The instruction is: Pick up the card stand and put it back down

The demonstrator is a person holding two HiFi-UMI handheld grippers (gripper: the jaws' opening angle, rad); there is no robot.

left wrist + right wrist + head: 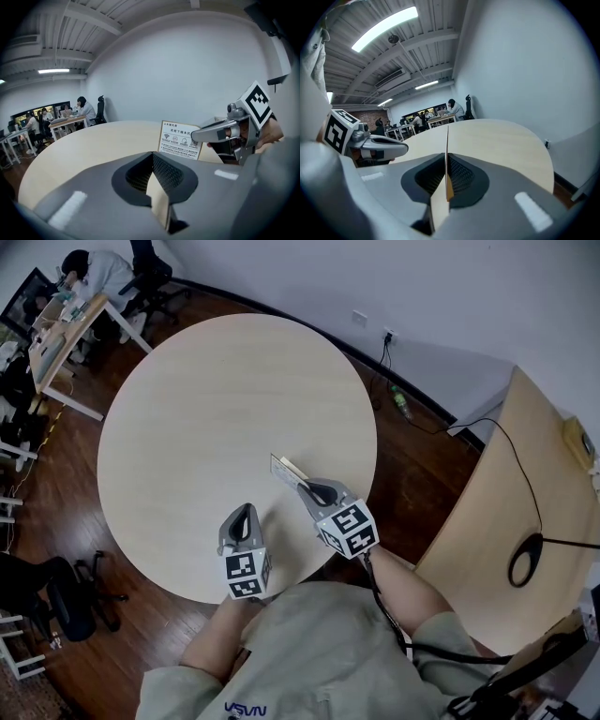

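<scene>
A white printed card stand (285, 468) is on the near right part of the round pale wooden table (206, 418). My right gripper (302, 486) is shut on the stand's near edge. In the right gripper view the card stand (446, 140) shows edge-on, pinched between the closed pads of the right gripper (446, 159). The left gripper view shows the card stand's (181, 139) printed face, with the right gripper (197, 136) clamped on its right side. I cannot tell whether the stand touches the table. My left gripper (246, 510) rests to the left, shut and empty; its left gripper (152, 155) jaws meet with nothing between them.
Desks with seated people (66, 306) stand at the far left. A wooden panel (497, 512) leans at the right, with a black cable (525, 549) over it. A black office chair (56, 601) is at the lower left. The table's near edge lies just under both grippers.
</scene>
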